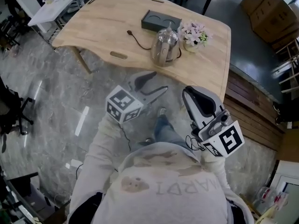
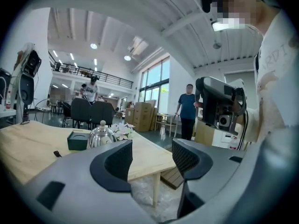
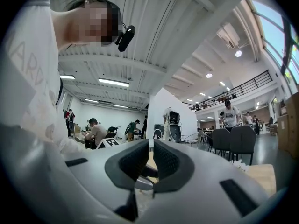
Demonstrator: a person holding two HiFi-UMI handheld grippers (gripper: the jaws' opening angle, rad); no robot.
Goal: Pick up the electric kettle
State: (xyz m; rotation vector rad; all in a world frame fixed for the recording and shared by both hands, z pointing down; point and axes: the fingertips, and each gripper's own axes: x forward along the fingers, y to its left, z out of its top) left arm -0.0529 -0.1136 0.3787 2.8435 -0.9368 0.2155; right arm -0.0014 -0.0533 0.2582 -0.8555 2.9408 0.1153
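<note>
The steel electric kettle (image 1: 165, 45) stands on the wooden table (image 1: 103, 27), off its black base (image 1: 161, 21), which lies just behind it. My left gripper (image 1: 159, 82) hangs open over the floor, short of the table's near edge, pointing toward the kettle with nothing between its jaws. In the left gripper view the kettle (image 2: 102, 135) shows small and far beyond the open jaws (image 2: 152, 154). My right gripper (image 1: 186, 92) is beside the left one, also short of the table, its jaws shut and empty (image 3: 151, 148).
A white flower bunch (image 1: 195, 35) sits right next to the kettle on its right. A black cord (image 1: 138, 38) trails across the table to the kettle's left. Stacked boxes (image 1: 271, 8) and wooden boards lie right of the table. People stand in the hall beyond.
</note>
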